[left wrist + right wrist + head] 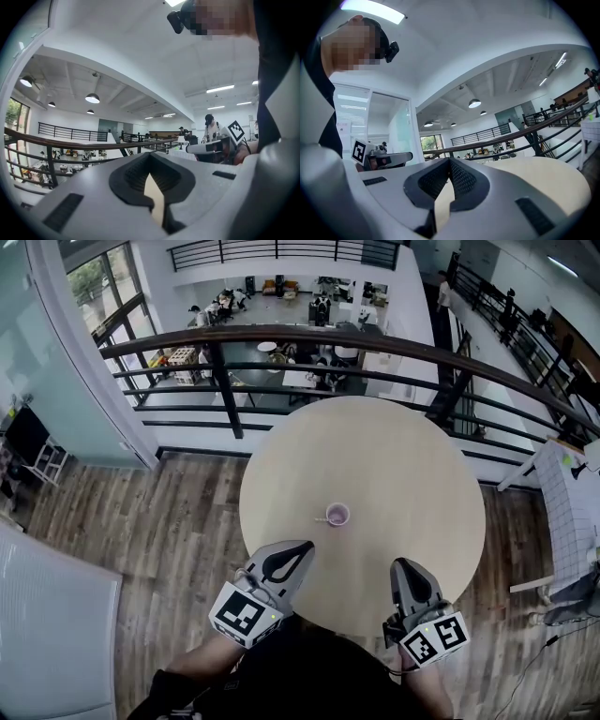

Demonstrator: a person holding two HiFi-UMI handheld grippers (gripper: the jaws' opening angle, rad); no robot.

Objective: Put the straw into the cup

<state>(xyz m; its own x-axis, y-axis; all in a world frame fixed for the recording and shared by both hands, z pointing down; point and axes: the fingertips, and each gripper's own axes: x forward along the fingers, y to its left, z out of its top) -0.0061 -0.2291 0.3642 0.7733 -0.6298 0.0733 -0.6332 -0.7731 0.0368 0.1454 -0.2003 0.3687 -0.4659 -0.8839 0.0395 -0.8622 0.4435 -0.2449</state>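
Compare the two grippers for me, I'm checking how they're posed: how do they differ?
The left gripper slants in toward the cup; the right gripper points straighter ahead. The left tip sits nearer the cup than the right's. Both are shut and empty, over the table's near edge.

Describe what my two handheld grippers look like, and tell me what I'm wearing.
The left gripper and right gripper both have smooth light-grey bodies that taper to a point, with black ribbed pads lining the jaws. At their rear, the left cube and right cube are white with black square markers. The person wears a dark top.
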